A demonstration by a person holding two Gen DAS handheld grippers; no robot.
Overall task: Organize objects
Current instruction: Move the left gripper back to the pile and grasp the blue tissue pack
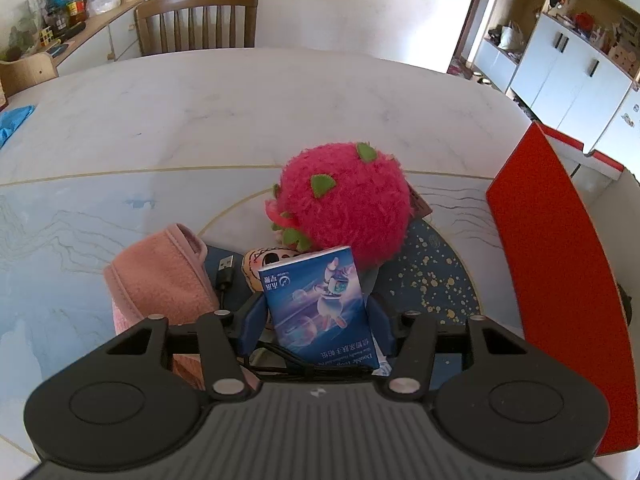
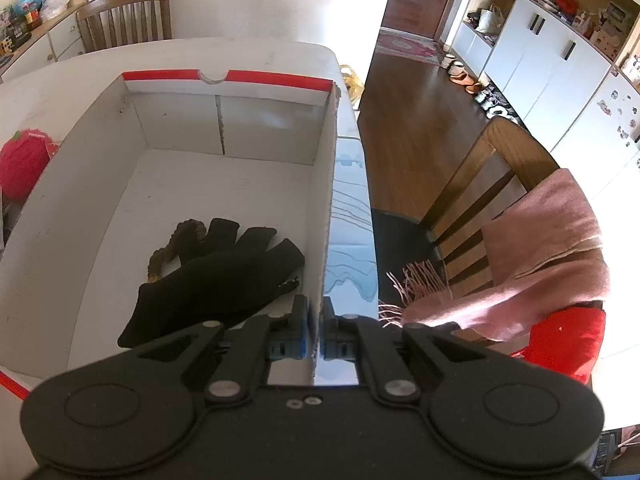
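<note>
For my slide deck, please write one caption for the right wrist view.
Right tongs shut on the box wall, steadying the white box that holds a black glove.

Plush (image 1: 344,200): magenta, green leaf tabs. Pack (image 1: 320,304): blue, cartoon figure print; cloth (image 1: 160,276) pink; mat (image 1: 432,276) navy, gold speckles. Box (image 2: 60,216): white inside, red rim stripe, red outside; glove (image 2: 216,280) black.

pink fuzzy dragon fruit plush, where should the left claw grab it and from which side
Grip the pink plush across its round body, coming from above: it's soft and ball-shaped, so any width squeezes. The blue packet now between the left claw fingers blocks the near side; the top is clear.
</note>
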